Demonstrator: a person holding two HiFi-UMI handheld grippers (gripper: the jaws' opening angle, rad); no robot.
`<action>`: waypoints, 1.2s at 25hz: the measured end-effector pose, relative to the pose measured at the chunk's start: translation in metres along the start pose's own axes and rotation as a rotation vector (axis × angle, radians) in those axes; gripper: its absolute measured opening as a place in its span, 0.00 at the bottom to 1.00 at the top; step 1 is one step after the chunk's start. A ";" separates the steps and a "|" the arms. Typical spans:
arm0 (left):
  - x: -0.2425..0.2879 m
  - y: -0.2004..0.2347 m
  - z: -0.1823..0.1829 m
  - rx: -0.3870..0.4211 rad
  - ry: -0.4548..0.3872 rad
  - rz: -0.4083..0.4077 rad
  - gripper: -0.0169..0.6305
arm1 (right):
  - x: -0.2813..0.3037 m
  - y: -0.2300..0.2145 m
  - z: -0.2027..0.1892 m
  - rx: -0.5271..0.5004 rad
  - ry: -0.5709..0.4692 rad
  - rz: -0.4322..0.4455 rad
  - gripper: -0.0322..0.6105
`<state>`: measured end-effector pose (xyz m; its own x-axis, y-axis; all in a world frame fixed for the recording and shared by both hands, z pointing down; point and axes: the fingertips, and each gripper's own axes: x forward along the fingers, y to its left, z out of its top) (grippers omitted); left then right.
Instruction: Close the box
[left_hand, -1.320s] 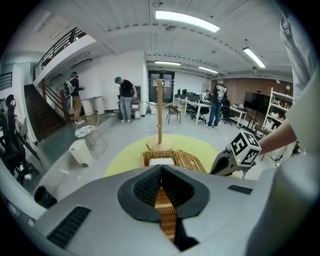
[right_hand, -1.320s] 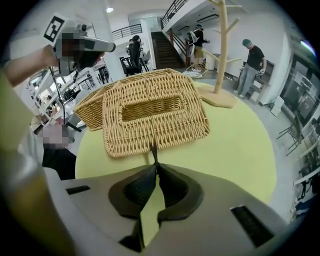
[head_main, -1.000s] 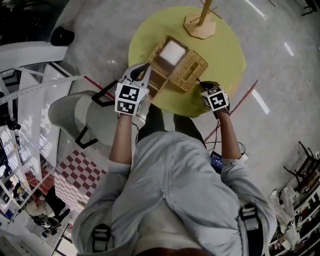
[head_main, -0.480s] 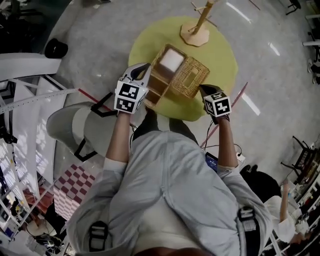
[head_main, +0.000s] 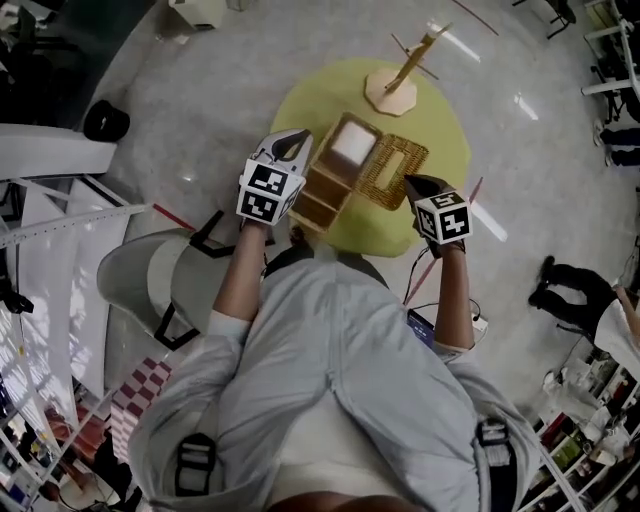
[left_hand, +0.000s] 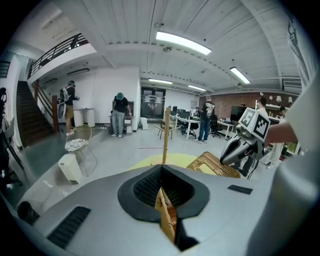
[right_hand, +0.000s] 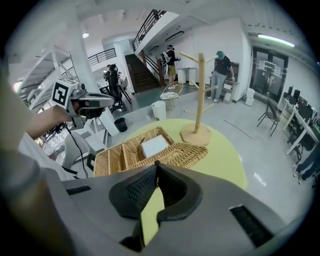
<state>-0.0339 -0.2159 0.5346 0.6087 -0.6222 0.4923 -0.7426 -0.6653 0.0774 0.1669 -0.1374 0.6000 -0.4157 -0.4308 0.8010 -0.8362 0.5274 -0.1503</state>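
An open office floor spreads around my rig. People stand well back near the far doors, and a staircase (right_hand: 145, 60) rises behind. A grey chair (head_main: 150, 265) sits at the table's 8 o'clock and a black bin (head_main: 104, 120) at its 9 o'clock, both clear of the work.

The round yellow table (head_main: 445, 140) lies at my 12 o'clock and carries everything that matters. A wooden peg stand (head_main: 392, 92) is planted at the table's 1 o'clock, just beyond the box and not touching it.

The wicker box (head_main: 322, 195) sits mid-table, open, with its divided compartments showing. A white pack (head_main: 352, 143) fills the compartment at the box's 12 o'clock end. The woven lid (head_main: 392, 168), with its oblong slot, hangs off the box's 3 o'clock side. It is lifted and roughly level, not down on the rim.

My left gripper (left_hand: 161, 170) is at the box's 9 o'clock, its jaws clamped on the wicker wall. My right gripper (right_hand: 156, 164) is at the lid's 4 o'clock. Its jaws are pinched together on a small dark tab at the lid's near edge.
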 end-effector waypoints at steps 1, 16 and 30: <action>-0.001 0.004 0.003 0.004 -0.006 -0.008 0.07 | -0.001 0.003 0.007 -0.005 -0.006 -0.006 0.10; 0.006 0.066 -0.007 -0.015 -0.008 -0.098 0.07 | 0.036 0.056 0.115 -0.038 -0.104 -0.019 0.10; 0.002 0.120 -0.033 -0.028 0.040 -0.088 0.07 | 0.150 0.094 0.133 -0.080 -0.004 0.051 0.09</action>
<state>-0.1314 -0.2836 0.5738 0.6608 -0.5447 0.5163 -0.6945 -0.7046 0.1456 -0.0212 -0.2502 0.6289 -0.4585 -0.4046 0.7913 -0.7828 0.6053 -0.1441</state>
